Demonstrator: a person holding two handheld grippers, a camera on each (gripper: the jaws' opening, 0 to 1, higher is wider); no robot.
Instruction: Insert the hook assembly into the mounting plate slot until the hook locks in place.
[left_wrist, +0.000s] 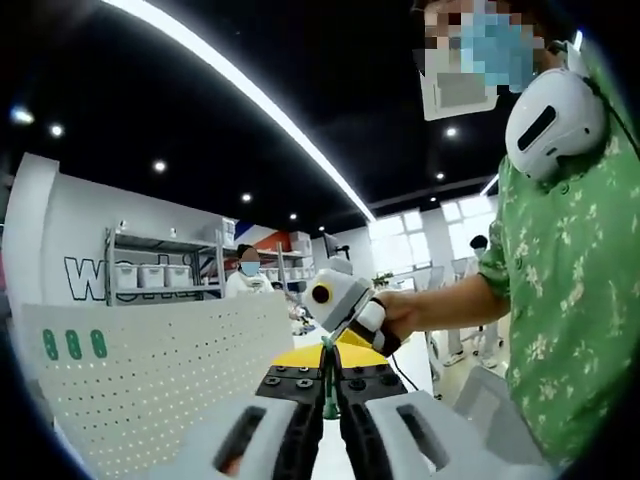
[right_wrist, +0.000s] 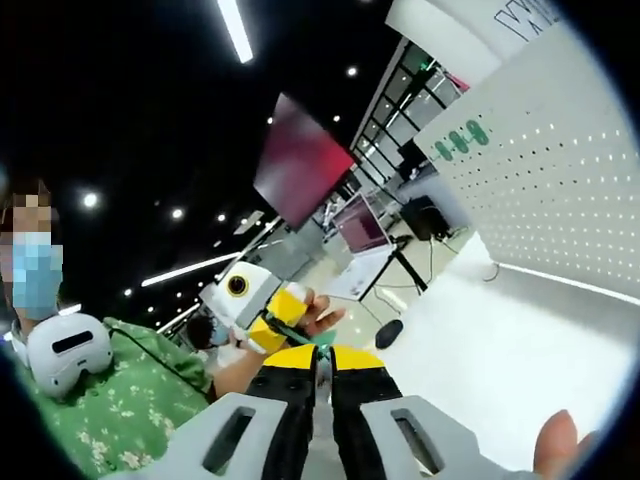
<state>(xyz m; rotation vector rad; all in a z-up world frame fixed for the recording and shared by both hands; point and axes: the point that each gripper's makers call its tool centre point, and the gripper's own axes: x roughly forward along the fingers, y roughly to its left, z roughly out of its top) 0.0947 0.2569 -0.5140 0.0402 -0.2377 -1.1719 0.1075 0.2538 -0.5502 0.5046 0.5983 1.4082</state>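
**Both grippers pinched on a thin green hook piece, pegboard panel beside them**

In the left gripper view, the left gripper (left_wrist: 328, 400) has its black, yellow-tipped jaws drawn narrow around a slim green hook piece (left_wrist: 327, 385) that stands upright between them, thin as a wire with a darker foot at the bottom. Its full shape cannot be made out. Just beyond it, the right gripper (left_wrist: 345, 345) comes in from the far right, a white and yellow housing held in a hand (left_wrist: 400, 312), its tip meeting the top of the same green piece.

In the right gripper view, the right gripper's jaws are nearly closed, and a small patch of green shows at their far end, where the left gripper (right_wrist: 290, 335) and the person's fingers (right_wrist: 318, 318) meet it. Whether the right jaws truly clamp the piece or merely touch it cannot be told.

The mounting plate (left_wrist: 160, 365) is a white, flat pegboard panel with regular rows of small round holes and three green oval slots near one corner. It stands to the left of the left gripper, near but apart from the hook. In the right gripper view it fills the right side, matte and rigid.

A person in a green floral shirt (left_wrist: 570, 290) stands on the right, with a smooth white headset (left_wrist: 553, 120) hanging at the neck. Far behind are grey metal shelves (left_wrist: 165, 265) holding white bins.
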